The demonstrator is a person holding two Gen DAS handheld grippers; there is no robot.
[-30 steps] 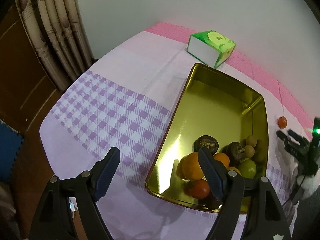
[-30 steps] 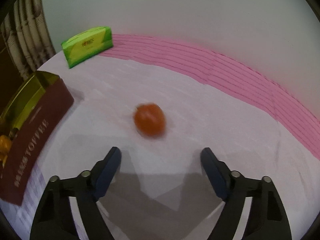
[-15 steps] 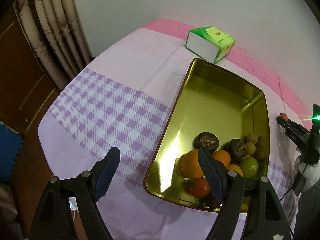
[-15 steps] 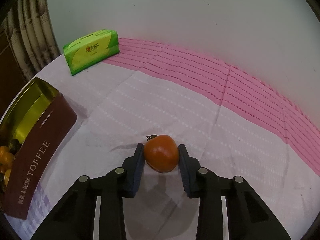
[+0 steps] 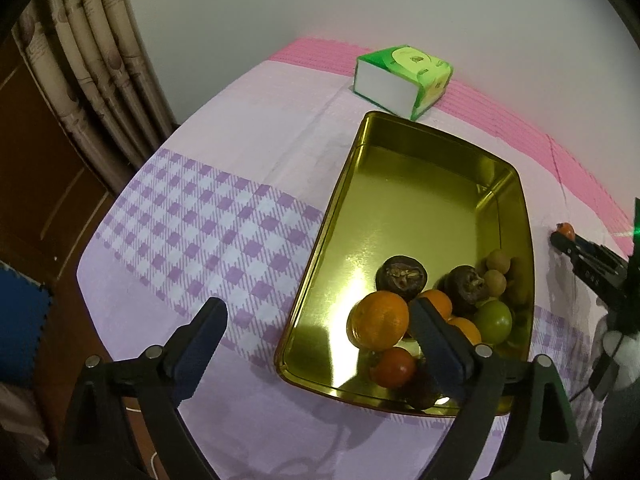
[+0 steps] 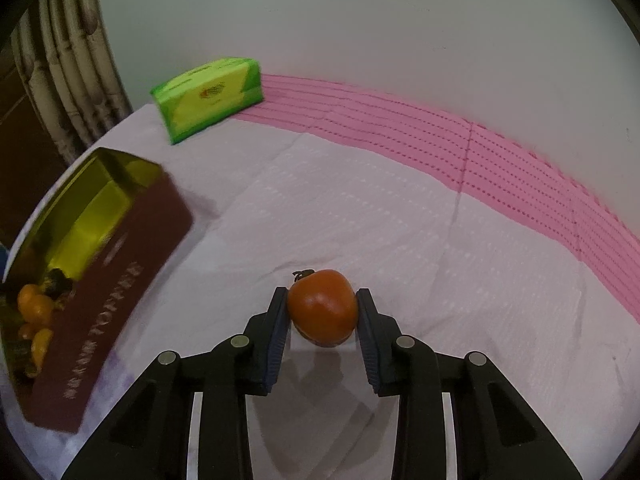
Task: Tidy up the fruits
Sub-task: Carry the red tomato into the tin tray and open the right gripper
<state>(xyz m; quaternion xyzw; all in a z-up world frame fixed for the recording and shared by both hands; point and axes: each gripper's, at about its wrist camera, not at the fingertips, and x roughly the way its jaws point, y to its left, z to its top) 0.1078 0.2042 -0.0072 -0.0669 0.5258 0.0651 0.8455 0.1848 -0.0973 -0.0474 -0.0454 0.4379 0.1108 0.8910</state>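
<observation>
The right gripper (image 6: pixel 322 312) pinches an orange-red tomato (image 6: pixel 322 307) just above the counter (image 6: pixel 360 208), beside the gold toffee tin (image 5: pixel 404 216) of fruit; the left gripper (image 5: pixel 316 334) hangs spread.

Fruits (image 5: pixel 436 312) lie at the near end of the tin (image 5: pixel 404 200) on the counter (image 5: pixel 224 216); a tissue box (image 5: pixel 404 80) sits behind it.

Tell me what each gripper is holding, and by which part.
The right gripper clamps the round orange-red fruit by its two opposite sides. The left gripper is open and holds nothing.
</observation>
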